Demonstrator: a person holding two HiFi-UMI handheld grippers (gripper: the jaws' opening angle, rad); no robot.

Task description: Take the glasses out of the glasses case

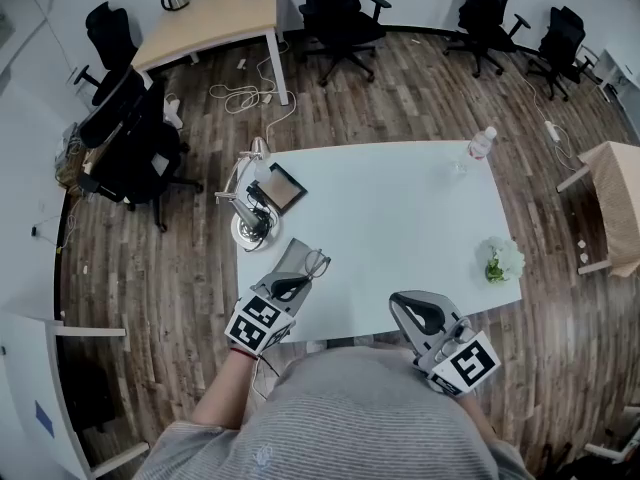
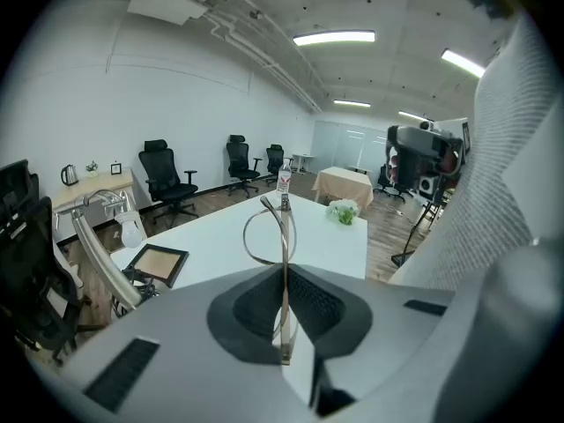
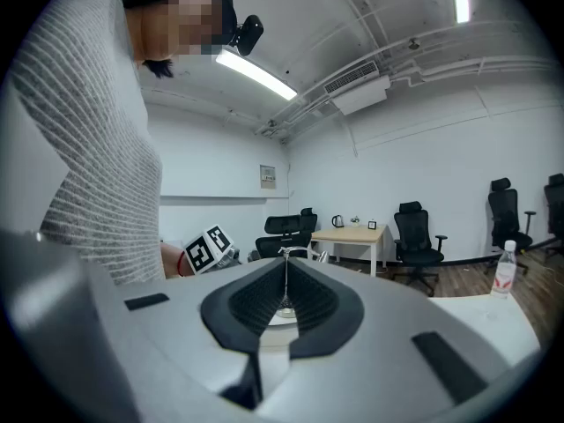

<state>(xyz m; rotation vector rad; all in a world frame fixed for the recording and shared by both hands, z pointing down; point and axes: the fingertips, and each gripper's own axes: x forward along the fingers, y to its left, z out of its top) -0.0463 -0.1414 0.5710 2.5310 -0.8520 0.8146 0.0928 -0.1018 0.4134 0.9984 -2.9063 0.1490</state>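
- The left tongs (image 1: pixel 292 286) are clenched on the glasses (image 2: pixel 283 236), pinching a thin metal part of the frame. The right tongs (image 1: pixel 403 303) are closed on nothing, well off to the side at the near edge of the tabletop (image 1: pixel 400 218).
- The glasses sit at the tips of the left tongs, over the right edge of the open grey case (image 1: pixel 283 264). They look to be out of it, though I can't be sure they are fully clear.
- I'd judge them light, springy and easy to bend or twist. The wire is slick and the lenses scratch, so hold the frame gently, never the glass.
- They jut forward along the line of the tongs, out over the tabletop. One lens ring stands on edge to the left.
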